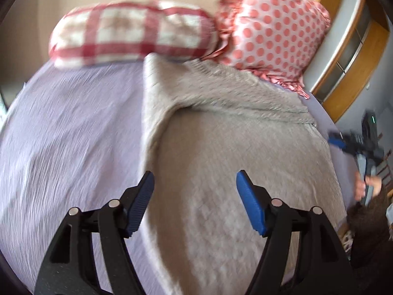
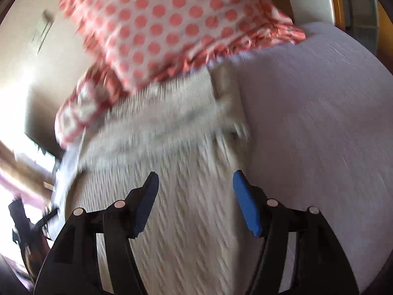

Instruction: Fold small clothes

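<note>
A grey-beige knitted garment (image 1: 233, 152) lies spread on the lilac bedsheet (image 1: 73, 127), with one sleeve or edge folded over near its top. My left gripper (image 1: 195, 184) is open and empty, hovering above the garment's left part. The right wrist view shows the same knit (image 2: 186, 196) beneath my right gripper (image 2: 195, 184), which is open and empty above the garment's right edge. The right gripper also shows in the left wrist view (image 1: 343, 145) at the far right. Both views are blurred by motion.
A red-and-white checked pillow (image 1: 132, 32) and a pink polka-dot pillow (image 1: 272, 24) lie at the head of the bed, the polka-dot one (image 2: 176, 24) touching the garment's top. Lilac sheet (image 2: 319, 123) lies to the garment's right. A wooden frame (image 1: 348, 56) stands beyond.
</note>
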`<state>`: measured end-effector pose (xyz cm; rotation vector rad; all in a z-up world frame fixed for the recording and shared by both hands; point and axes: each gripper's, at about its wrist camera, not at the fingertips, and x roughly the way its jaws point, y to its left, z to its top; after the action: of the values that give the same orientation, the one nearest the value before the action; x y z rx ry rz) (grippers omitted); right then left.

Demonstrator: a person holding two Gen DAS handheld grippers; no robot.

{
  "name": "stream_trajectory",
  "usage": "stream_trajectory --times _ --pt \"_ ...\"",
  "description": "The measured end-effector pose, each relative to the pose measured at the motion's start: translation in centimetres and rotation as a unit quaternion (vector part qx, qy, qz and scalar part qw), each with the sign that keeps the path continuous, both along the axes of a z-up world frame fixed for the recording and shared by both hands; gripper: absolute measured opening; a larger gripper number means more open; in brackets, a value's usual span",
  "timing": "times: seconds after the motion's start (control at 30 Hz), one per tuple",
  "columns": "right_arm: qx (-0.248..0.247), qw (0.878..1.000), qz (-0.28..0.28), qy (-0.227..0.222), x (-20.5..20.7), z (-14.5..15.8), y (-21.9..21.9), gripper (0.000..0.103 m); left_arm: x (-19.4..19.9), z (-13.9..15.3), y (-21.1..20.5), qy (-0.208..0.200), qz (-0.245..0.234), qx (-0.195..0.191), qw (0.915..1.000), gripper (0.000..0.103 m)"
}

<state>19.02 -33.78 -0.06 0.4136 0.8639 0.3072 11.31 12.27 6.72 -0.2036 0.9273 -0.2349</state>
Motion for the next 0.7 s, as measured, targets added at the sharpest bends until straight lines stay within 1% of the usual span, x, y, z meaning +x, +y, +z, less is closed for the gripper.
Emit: stream_trajectory --times 0.1,0.17,0.23,0.3,0.37,0.43,0.47,0.5,0.53,0.6,0.63,0.67,0.7 --pt "-0.003 1.000 0.012 0.019 -3.3 -1.5 -0.9 0.065 -1.5 -1.2 1.8 0.023 0.012 -0.017 0.9995 0.068" --pt "0.010 1.000 0.014 0.025 -5.5 -2.5 -1.5 0.065 -2.5 -1.8 2.4 0.031 0.018 -0.023 0.9991 0.068" --pt "0.024 0.999 0.020 0.017 -7.0 -2.8 -1.8 0.064 -3.6 -2.4 2.4 0.039 0.013 -0.038 0.9984 0.068" --pt "0.030 0.999 0.027 0.010 -8.2 -2.9 -1.7 0.060 -4.3 -2.9 1.8 0.045 0.006 -0.039 0.9982 0.067" --pt "0.039 0.998 0.040 0.005 -9.0 -3.1 -1.4 0.051 -4.9 -3.3 1.3 0.048 -0.001 -0.041 0.9980 0.066" --pt "0.049 0.997 0.056 -0.001 -9.8 -3.3 -0.8 0.047 -5.7 -3.5 0.8 0.043 -0.002 -0.036 0.9984 0.065" --pt "0.052 0.996 0.067 -0.004 -10.3 -3.4 -0.4 0.040 -6.0 -3.5 0.8 0.042 -0.003 -0.037 0.9984 0.062" --pt "0.058 0.995 0.079 -0.004 -10.6 -3.5 0.1 0.036 -6.4 -3.5 0.7 0.043 -0.002 -0.041 0.9982 0.058" --pt "0.067 0.994 0.091 -0.002 -11.0 -3.7 0.6 0.030 -6.7 -3.6 0.7 0.043 -0.001 -0.042 0.9982 0.054" --pt "0.079 0.990 0.112 -0.008 -12.0 -4.1 1.3 0.026 -7.5 -3.7 0.8 0.049 0.003 -0.042 0.9979 0.038" --pt "0.079 0.990 0.118 -0.011 -12.5 -4.2 1.6 0.022 -7.6 -3.6 0.8 0.051 0.008 -0.040 0.9979 0.034" --pt "0.082 0.989 0.120 -0.013 -12.8 -4.3 1.6 0.017 -7.9 -3.7 0.9 0.054 0.014 -0.038 0.9977 0.022" --pt "0.089 0.989 0.120 -0.013 -13.2 -4.6 1.6 0.015 -8.2 -3.8 1.2 0.058 0.022 -0.038 0.9974 0.015"
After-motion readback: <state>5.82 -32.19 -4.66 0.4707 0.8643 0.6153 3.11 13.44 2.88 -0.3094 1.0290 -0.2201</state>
